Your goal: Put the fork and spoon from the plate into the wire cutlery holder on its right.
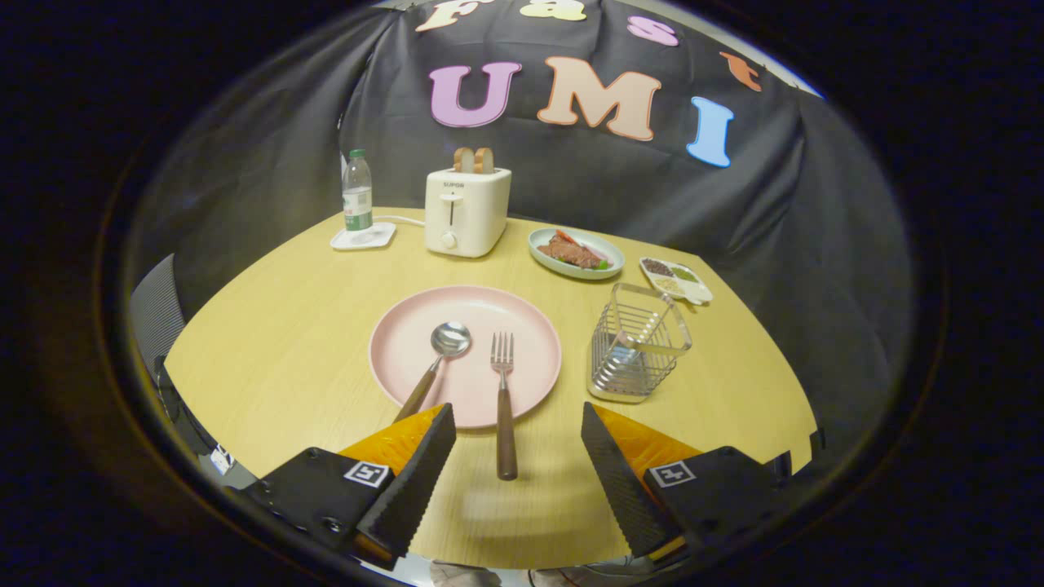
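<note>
The gripper (518,436) is hovering low in the frame with its two fingers spread wide apart and nothing between their pads; the fork's (504,401) handle end is lying in the gap between the fingertips, untouched by either one. The fork is resting with its tines on the pink plate (391,342) at the centre of the frame and its brown handle sticking out over the plate's near rim onto the wooden table (277,350). Just left of it, the spoon (436,363) is lying on the plate with its bowl toward the far side and its handle slanting down toward the left finger. To the right of the plate, close by but apart from it, the wire cutlery holder (639,342) is standing upright. Toward the upper middle of the frame a white toaster (466,210) is standing with bread slices poking out of its slots, a water bottle (356,190) on a white coaster at its left, a plate of food (576,253) at its right, and a small divided dish (675,280) farther right behind the holder.
</note>
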`<state>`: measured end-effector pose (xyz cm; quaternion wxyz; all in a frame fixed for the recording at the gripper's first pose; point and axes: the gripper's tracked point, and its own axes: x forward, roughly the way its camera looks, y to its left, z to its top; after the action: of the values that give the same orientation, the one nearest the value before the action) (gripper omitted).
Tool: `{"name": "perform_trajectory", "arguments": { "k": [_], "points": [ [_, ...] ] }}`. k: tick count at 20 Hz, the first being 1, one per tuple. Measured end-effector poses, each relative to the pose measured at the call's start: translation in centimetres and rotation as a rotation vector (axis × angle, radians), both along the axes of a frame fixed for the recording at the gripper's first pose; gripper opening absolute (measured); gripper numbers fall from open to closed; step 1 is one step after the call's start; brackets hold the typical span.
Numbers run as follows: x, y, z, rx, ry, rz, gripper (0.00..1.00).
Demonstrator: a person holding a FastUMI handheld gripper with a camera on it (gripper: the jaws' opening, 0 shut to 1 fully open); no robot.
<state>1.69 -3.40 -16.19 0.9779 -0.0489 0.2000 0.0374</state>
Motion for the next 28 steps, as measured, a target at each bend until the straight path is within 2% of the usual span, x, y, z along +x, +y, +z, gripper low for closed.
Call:
{"name": "perform_trajectory", "arguments": {
  "k": [4, 6, 11, 15, 16, 18, 21, 22, 25, 26, 28],
  "points": [
    [0.4, 0.2, -1.9, 0.006, 0.043, 0.019, 0.94],
    [0.9, 0.5, -2.5, 0.017, 0.051, 0.02, 0.85],
    [1.5, 0.9, -3.9, 0.034, 0.081, 0.031, 0.57],
    [1.8, 0.5, -4.2, 0.039, 0.099, 0.007, 0.35],
    [2.9, 1.0, -4.8, 0.059, 0.102, 0.029, 0.29],
    [1.7, 1.5, -4.1, 0.067, 0.11, 0.037, 0.18],
    [1.9, 1.5, -5.0, 0.056, 0.132, 0.038, 0.2],
    [1.9, 1.7, -4.7, 0.055, 0.132, 0.038, 0.13],
    [1.7, 1.2, -4.3, 0.05, 0.115, 0.008, 0.13],
    [1.4, 1.5, -4.2, 0.046, 0.119, 0.021, 0.13],
    [1.7, 1.2, -4.6, 0.026, 0.123, 0.006, 0.08]
  ]
}}
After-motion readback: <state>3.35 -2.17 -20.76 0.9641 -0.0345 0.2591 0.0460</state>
